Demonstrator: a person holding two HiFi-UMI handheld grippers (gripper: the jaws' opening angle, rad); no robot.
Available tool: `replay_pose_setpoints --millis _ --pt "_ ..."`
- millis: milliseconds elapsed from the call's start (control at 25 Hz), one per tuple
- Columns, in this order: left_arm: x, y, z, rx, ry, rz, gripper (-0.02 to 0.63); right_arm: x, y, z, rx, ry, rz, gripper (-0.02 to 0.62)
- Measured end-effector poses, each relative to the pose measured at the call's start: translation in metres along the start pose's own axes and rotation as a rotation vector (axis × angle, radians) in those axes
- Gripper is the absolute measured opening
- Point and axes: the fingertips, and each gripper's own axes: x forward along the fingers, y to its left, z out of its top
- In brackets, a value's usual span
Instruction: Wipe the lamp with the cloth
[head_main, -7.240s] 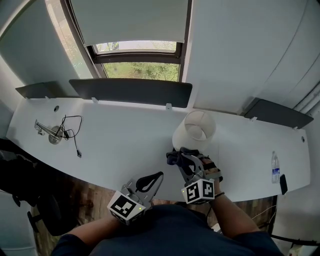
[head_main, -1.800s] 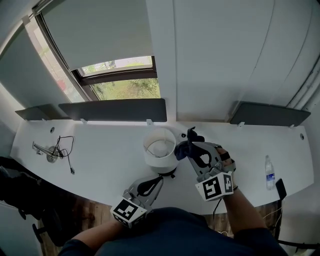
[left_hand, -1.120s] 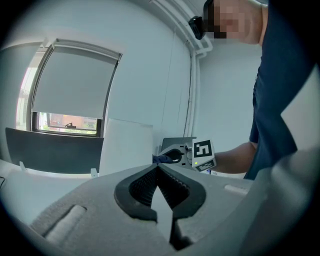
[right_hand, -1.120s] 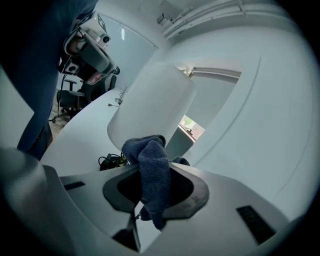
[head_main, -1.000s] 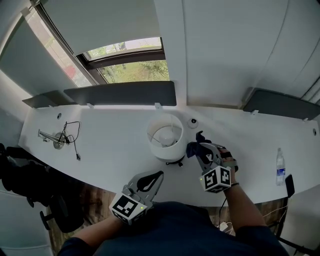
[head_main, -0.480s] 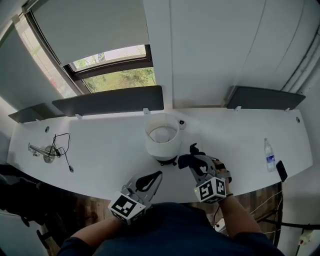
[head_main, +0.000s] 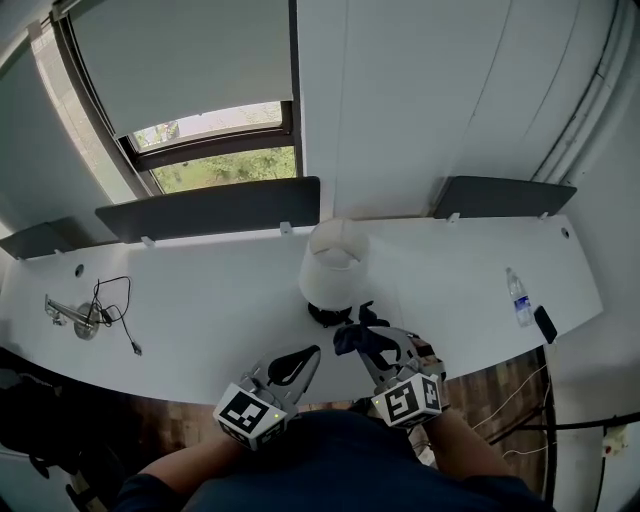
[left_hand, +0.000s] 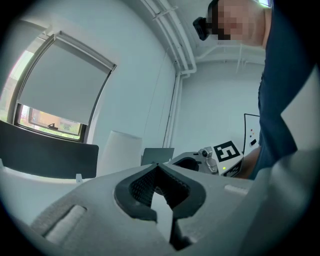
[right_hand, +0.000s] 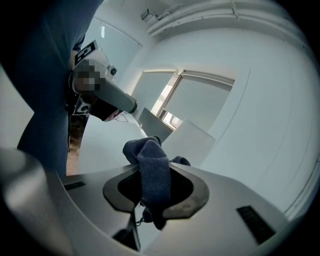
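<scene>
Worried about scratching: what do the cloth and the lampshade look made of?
The cloth: dark blue, fuzzy and limply folded, so likely soft fleece or microfibre. The lampshade: white, matte, smooth, probably fabric or paper; too small to tell weave.

A white-shaded lamp (head_main: 333, 262) on a black base stands on a white table (head_main: 200, 300), with dark grey panels (head_main: 210, 208) along the far edge and green foliage in the window (head_main: 225, 168). A navy-blue cloth (right_hand: 152, 172) sits in the pale grey right gripper (head_main: 368, 338). Both this and the grey left gripper (head_main: 308, 354) carry cubes of black-and-white square markers. Near right, the floor (head_main: 490, 390) is brown wood.
</scene>
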Motion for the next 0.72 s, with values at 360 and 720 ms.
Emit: replay_pose_setpoints --millis 360,720 --pt "-0.028 0.001 0.008 -0.002 -0.041 -0.028 0.006 -0.018 0.023 0.079 0.141 -0.157 0.020 0.103" --pt "-0.041 -0.004 0.014 0.034 -0.056 -0.035 0.006 -0.020 0.038 0.098 0.326 -0.199 0.074 0.103"
